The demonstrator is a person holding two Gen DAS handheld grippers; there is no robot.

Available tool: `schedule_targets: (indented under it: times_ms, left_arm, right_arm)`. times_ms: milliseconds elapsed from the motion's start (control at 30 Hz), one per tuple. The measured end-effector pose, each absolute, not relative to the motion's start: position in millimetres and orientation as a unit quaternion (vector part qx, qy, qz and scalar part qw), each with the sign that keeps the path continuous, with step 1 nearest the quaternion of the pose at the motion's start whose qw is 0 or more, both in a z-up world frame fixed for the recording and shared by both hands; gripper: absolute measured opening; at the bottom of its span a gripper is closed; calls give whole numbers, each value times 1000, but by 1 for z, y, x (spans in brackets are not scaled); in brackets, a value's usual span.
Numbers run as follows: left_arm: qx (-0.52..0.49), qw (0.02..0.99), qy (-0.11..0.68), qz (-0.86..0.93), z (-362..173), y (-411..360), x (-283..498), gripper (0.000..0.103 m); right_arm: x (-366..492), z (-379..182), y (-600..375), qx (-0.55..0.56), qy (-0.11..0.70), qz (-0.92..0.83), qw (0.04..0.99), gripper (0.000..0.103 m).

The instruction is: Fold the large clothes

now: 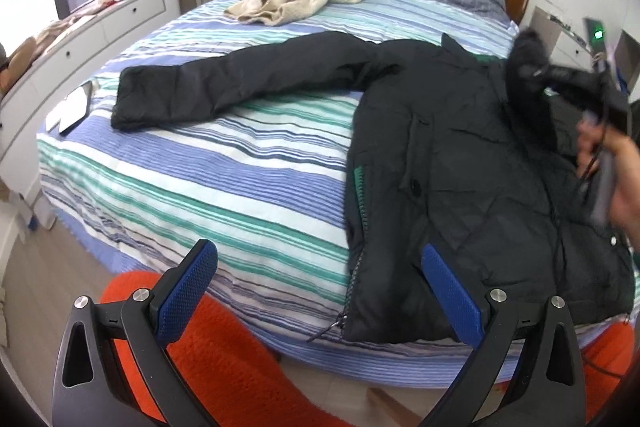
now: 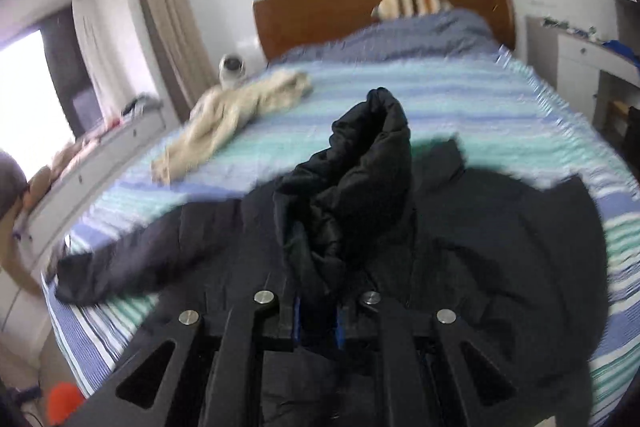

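Black jacket [image 1: 460,163] spread on the striped bed [image 1: 224,163], one sleeve cuff [image 2: 360,167] pinched by the right gripper [image 2: 318,323].

Right gripper's jaws are clenched on the cuff, which stands up toward twelve o'clock above the jacket's body; left gripper [image 1: 316,291] hangs with jaws spread wide, nothing between them, its right pad over the jacket's hem at five o'clock; the other sleeve [image 1: 224,87] stretches toward nine o'clock; the right-wrist view is smeared; a blurred hand [image 1: 616,179] is cut off at three o'clock.
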State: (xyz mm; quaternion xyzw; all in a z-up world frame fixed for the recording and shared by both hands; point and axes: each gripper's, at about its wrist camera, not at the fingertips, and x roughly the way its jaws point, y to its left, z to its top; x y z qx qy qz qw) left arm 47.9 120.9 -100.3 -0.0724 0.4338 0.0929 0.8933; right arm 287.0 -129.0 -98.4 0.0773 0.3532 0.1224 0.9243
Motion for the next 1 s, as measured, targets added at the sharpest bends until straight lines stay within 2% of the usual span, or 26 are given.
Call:
schedule_targets:
  times_ms: [100,167,200,233,467,667,700,733,767,800,900,1000]
  left_arm:
    - [-65,893,438,79,-101,114,60,102]
    - [-62,895,438,64,-98,109,72,102]
    - [-61,895,437,57,-96,107,77,102]
    - [-59,897,436,46,-93,103,86,102]
    - [-105,883,451,-77,-82,76,177,102]
    - [-62,852,513,-83,-124,19,295,99]
    - [-49,845,527,-73,-138,8,312,90]
    - [-41,839,538,-70,-146,0,321,69]
    - [-39,830,551,-79,-155,-8,329,53]
    - [-49,824,556,-93,-160,-11,336,30]
    - [-23,843,532,-82,-143,-19,343,12]
    - [11,880,473,-55,-102,-9,352,11]
  right_arm:
    - [282,-127,-114,101,381,157,905,21]
    - [280,-143,-105,139,405,218,877,54]
    - [278,-144,-104,154,409,240,867,79]
    - [270,-145,-106,169,409,260,858,83]
    - [195,-122,-151,193,389,276,858,83]
    - [136,-96,-207,193,353,255,879,83]
    - [130,-92,-215,190,347,250,884,83]
    - [121,-87,-225,184,340,244,889,83]
    - [116,-85,-229,180,336,240,893,83]
    - [109,-81,-238,175,330,232,898,83]
    - [96,-78,-264,170,323,211,907,82]
    - [95,-83,-292,166,337,185,908,76]
